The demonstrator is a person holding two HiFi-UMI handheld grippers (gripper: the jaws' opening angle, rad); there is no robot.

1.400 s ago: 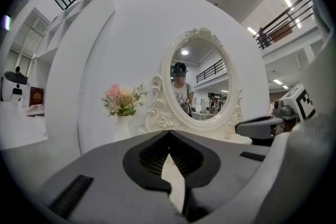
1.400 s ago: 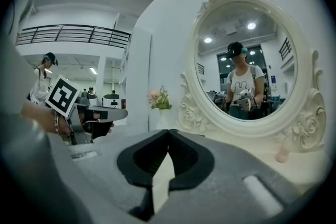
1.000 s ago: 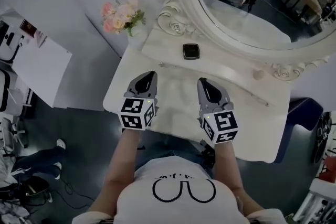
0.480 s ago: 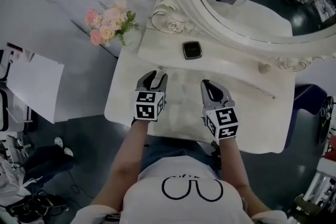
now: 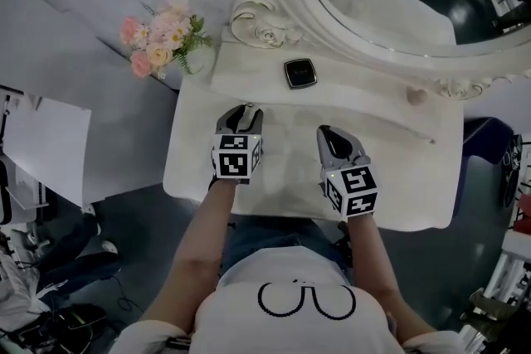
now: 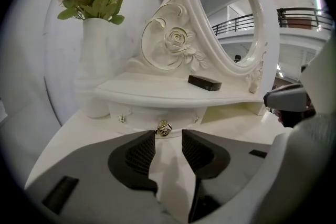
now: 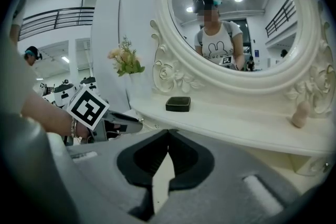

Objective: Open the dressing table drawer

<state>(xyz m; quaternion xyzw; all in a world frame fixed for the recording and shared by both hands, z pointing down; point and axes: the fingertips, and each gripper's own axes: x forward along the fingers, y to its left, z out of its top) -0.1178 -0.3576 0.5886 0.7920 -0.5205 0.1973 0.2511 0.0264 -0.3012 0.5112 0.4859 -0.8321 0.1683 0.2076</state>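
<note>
White and smooth, the surface (image 5: pixel 398 178) of the dressing table spreads under me, with dark floor around it. At its back rises a big oval mirror (image 5: pixel 390 4) in a carved frame, with a rose carved at its left foot. A raised shelf (image 6: pixel 157 93) runs along the base of the mirror. A flat black case (image 5: pixel 300 73) lies on it and, well off to the right, so does a small pale peg (image 5: pixel 416 96). At the far left corner a white vase (image 6: pixel 97 71) holds pink flowers (image 5: pixel 162 41), close to the end of the shelf. My left claw (image 6: pixel 167 143) is low over the surface and its jaws have just been opening. They now stand spread, with nothing but bare white top between the ribbed pads. My right claw (image 7: pixel 167 139) hovers beside it, well apart, with its tips pressed together and empty. The drawer (image 6: pixel 147 115) sits closed under the shelf's left part, a shallow white front tucked beneath the curved edge. A small gold knob (image 6: pixel 164 128) is at its middle. That knob stands straight ahead of my left claw's gap, just past the tips, and neither pad touches it. Nothing lies between the claw and the knob.
</note>
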